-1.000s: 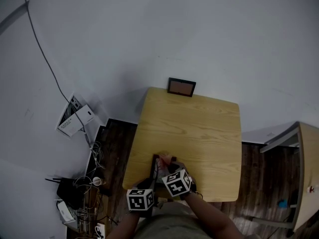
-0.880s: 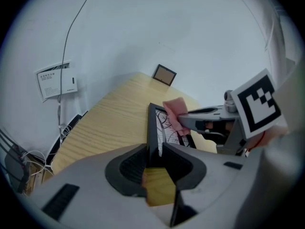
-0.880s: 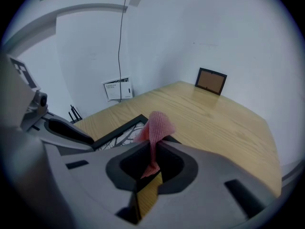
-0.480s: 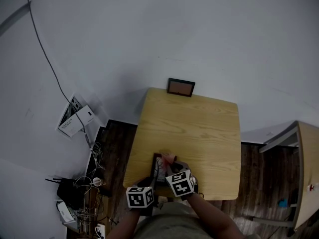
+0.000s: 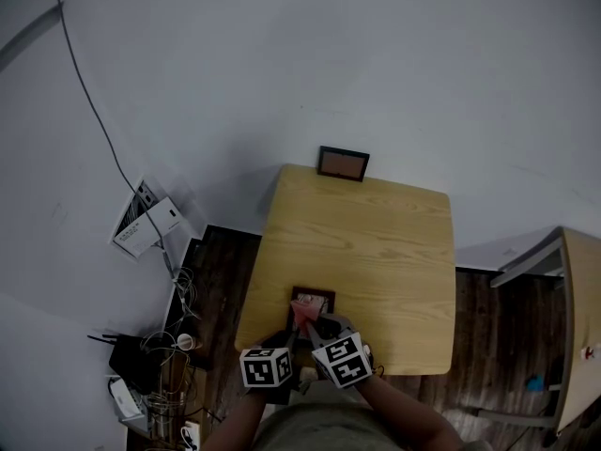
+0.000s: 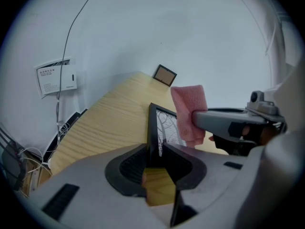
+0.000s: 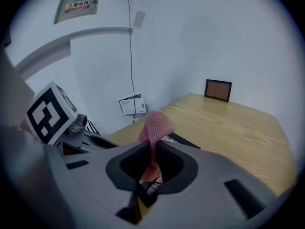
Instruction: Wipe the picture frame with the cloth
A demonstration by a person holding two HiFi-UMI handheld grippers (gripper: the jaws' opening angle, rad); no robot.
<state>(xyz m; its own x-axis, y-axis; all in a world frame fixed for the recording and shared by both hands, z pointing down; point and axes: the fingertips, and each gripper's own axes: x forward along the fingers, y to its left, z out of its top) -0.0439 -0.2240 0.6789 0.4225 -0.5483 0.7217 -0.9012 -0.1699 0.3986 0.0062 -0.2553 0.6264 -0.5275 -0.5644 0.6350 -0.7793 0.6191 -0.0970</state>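
The right gripper (image 7: 152, 166) has drawn back and up, uncovering the picture frame (image 6: 166, 126) — its jaws pinch the pink cloth (image 7: 155, 124). The left gripper (image 6: 155, 157) keeps its jaws clamped on the frame's near edge, at the near end of the surface (image 5: 376, 242) — one stroke looks finished.

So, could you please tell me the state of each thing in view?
Black-rimmed picture frame: clamped at its edge by left gripper.
Pink mesh cloth: bunched, pinched in right gripper.
Small brown frame at the wooden table's far edge: standing upright, untouched.
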